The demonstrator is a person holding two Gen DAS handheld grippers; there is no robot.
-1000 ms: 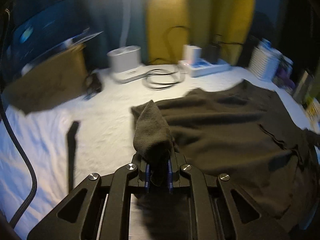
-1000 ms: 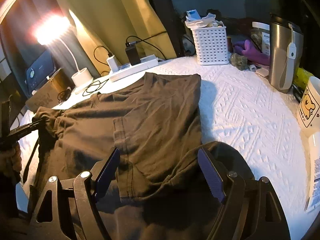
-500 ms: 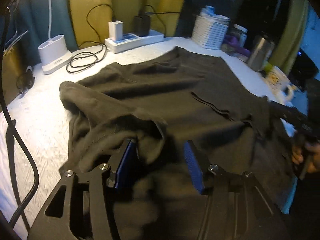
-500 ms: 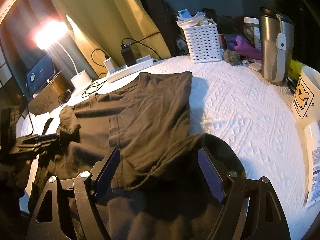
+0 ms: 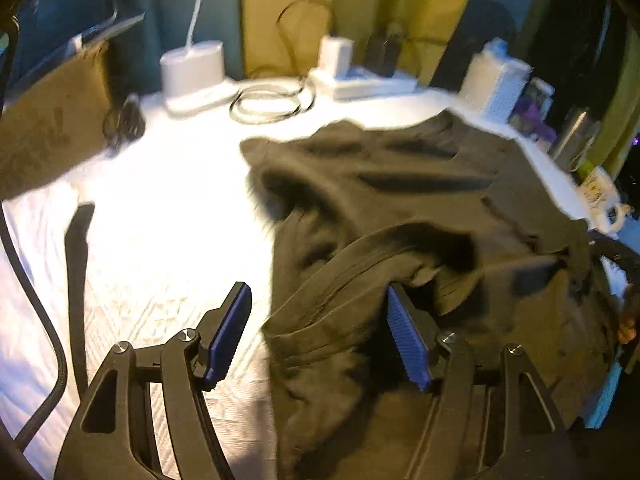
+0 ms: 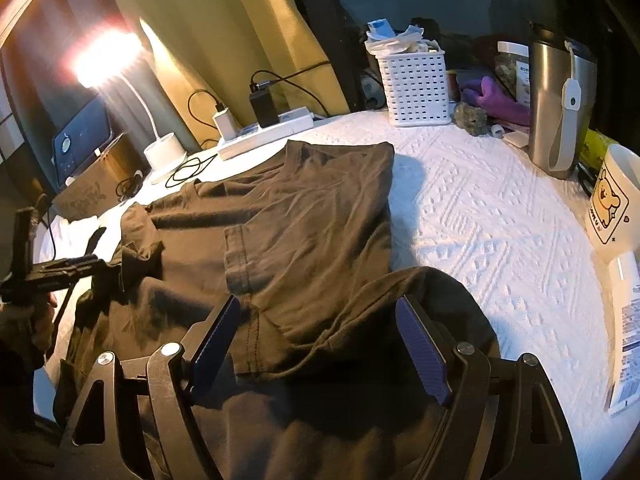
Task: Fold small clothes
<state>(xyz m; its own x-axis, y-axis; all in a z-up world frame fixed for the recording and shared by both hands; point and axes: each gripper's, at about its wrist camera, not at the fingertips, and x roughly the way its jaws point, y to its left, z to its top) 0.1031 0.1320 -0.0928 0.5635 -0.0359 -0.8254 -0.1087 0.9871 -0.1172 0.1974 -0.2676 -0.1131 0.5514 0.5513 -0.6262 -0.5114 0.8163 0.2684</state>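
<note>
- Two claws, both spread: the left claw (image 5: 320, 332) has just been opening, its sleeve fold (image 5: 400, 256) lying slack between the jaws, apparently released.
- Right claw (image 6: 318, 340) gapes above the shirt (image 6: 304, 216), pinching nothing.
- Beyond both, the shirt lies on the white bench (image 6: 480, 216).

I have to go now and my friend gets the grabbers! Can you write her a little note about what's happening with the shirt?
Left gripper: open; its jaws have just been opening and have let go of the sleeve, which lies loose between them, not pinched.
Right gripper: open, over the near edge of the dark T-shirt, holding nothing.
The T-shirt lies on the white cloth, beside the white basket, steel tumbler and bear mug.
Done: both sides look folded inward.
Left: probably smooth the left sleeve, then fold it up from the bottom.
</note>
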